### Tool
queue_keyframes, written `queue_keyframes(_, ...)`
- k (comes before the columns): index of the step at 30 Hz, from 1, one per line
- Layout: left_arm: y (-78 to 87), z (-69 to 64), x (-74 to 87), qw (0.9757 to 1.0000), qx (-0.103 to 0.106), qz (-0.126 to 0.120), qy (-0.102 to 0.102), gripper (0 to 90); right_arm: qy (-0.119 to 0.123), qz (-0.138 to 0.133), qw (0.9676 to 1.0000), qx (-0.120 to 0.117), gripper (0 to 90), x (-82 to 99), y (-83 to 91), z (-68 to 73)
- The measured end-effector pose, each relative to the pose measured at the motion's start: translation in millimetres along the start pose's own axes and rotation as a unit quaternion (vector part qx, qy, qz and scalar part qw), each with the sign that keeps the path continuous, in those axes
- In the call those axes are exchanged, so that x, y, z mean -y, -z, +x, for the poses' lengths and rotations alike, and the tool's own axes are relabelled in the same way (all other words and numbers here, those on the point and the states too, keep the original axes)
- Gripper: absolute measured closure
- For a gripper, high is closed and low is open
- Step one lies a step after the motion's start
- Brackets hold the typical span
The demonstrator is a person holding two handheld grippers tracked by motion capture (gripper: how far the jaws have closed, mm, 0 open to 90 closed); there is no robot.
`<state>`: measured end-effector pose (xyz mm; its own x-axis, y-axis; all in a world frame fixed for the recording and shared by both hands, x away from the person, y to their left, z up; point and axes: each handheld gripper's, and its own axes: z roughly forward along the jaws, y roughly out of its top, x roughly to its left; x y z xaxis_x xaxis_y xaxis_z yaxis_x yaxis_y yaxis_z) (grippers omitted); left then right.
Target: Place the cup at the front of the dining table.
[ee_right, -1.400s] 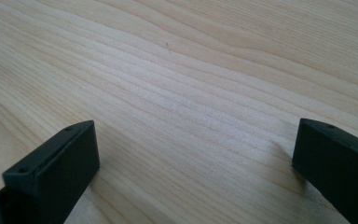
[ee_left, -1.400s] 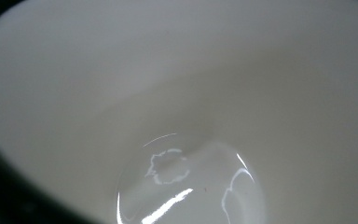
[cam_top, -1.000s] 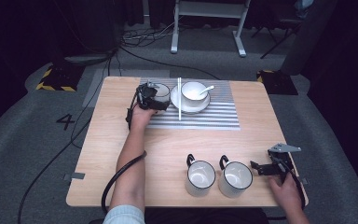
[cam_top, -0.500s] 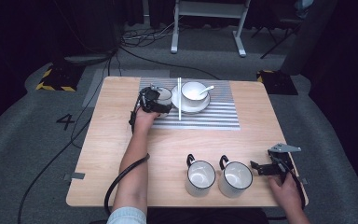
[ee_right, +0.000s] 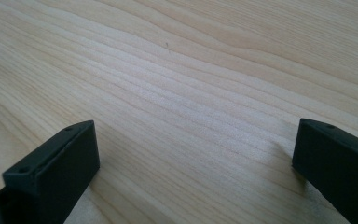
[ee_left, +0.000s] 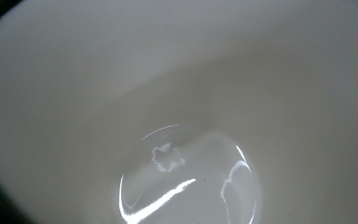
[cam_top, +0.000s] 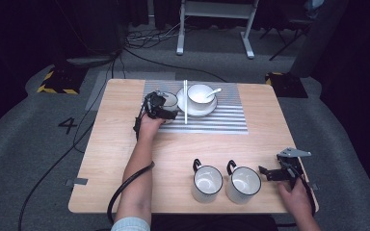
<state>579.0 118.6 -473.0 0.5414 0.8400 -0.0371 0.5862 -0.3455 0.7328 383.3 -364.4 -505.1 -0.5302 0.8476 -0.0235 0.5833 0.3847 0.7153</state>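
I see a dark room with a grey carpeted floor (cam_top: 38, 159); black cables (cam_top: 139, 41) run across it behind the table, and a white metal stand (cam_top: 217, 19) is at the back. Two yellow-and-black striped blocks (cam_top: 57, 83) sit on the floor off the far corners. A "4" (cam_top: 70, 126) is marked on the floor to the left.

The light wooden table (cam_top: 125, 144) takes up the middle of the high view. A grey striped mat (cam_top: 221, 115) lies across its far half. On the mat stands a white bowl (cam_top: 200, 94) on a saucer (cam_top: 207, 108), a spoon (cam_top: 214, 91) resting in it, with white chopsticks (cam_top: 185, 103) just beside it on the left.

Near the front edge two white mugs (cam_top: 207, 183) with dark rims stand side by side, handles towards the far side.

The left gripper (cam_top: 158, 107) is at a white cup (cam_top: 169, 100) on the mat's left end. Its own camera looks straight into the cup's glossy interior (ee_left: 191, 116); jaws hidden, so I cannot tell whether it grips.

The right gripper (cam_top: 270, 173) rests on the table just right of the mugs, jaws spread wide over bare wood (ee_right: 191, 93), nothing between them.
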Motion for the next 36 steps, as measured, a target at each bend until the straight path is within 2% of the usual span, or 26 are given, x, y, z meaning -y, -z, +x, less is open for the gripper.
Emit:
queue_keyframes(3,2.3,-0.9,1.0,0.9999,-0.003,0.007,-0.008,3.0,-0.002,0.000,1.0000,0.000,0.4,-0.1,0.1,0.4)
queue_keyframes(6,3.8,0.0,3.9,1.0000,0.001,0.008,0.000,3.0,0.000,0.000,1.0000,0.000,0.4,0.0,0.0,0.0)
queue_keyframes(8,4.9,1.3,6.8,0.9999,0.003,0.004,0.015,3.1,0.000,0.000,1.0000,0.000,0.4,0.0,0.0,0.1)
queue_keyframes(10,5.8,-0.7,8.7,0.9999,0.000,0.003,0.015,3.0,-0.003,0.001,1.0000,0.000,0.4,-0.2,0.1,0.6)
queue_keyframes(12,6.6,-3.7,10.3,1.0000,-0.003,0.006,0.002,3.0,-0.003,0.001,1.0000,0.000,0.5,-0.1,0.1,0.6)
queue_keyframes(16,9.5,-4.4,13.7,1.0000,-0.007,0.004,-0.001,3.0,-0.003,0.001,1.0000,0.000,0.5,-0.2,0.2,0.8)
queue_keyframes(20,11.2,-5.8,14.0,0.9998,-0.014,0.007,0.008,3.0,-0.001,0.000,1.0000,0.001,0.5,0.1,0.1,0.3)
queue_keyframes(22,13.0,-7.9,13.4,0.9995,-0.024,0.010,0.017,2.7,-0.001,0.000,1.0000,0.001,0.4,0.1,0.1,0.3)
queue_keyframes(25,15.4,-8.9,12.5,0.9992,-0.026,0.018,0.024,2.8,0.000,0.000,1.0000,0.001,0.5,0.1,0.1,0.3)
queue_keyframes(27,25.0,-10.0,12.8,0.9988,-0.026,0.014,0.039,2.5,0.000,0.000,1.0000,0.001,0.5,0.1,0.1,0.2)
queue_keyframes(28,25.0,-10.0,12.8,0.9988,-0.026,0.014,0.039,2.5,0.000,0.000,1.0000,0.001,0.5,0.1,0.1,0.2)
queue_keyframes(29,34.2,-9.4,14.4,0.9989,-0.018,0.005,0.044,2.4,0.000,0.000,1.0000,0.001,0.5,0.1,0.1,0.2)
queue_keyframes(31,39.3,-8.9,15.1,0.9989,-0.014,-0.003,0.045,2.3,0.000,0.000,1.0000,0.001,0.5,0.1,0.1,0.2)
queue_keyframes(34,53.8,-7.9,17.4,0.9983,-0.012,-0.020,0.053,2.6,0.000,0.000,1.0000,0.001,0.4,0.1,0.1,0.2)
queue_keyframes(36,62.9,-7.6,19.0,0.9983,-0.012,-0.022,0.052,2.6,-0.004,0.001,1.0000,0.001,0.5,-0.1,0.3,0.9)
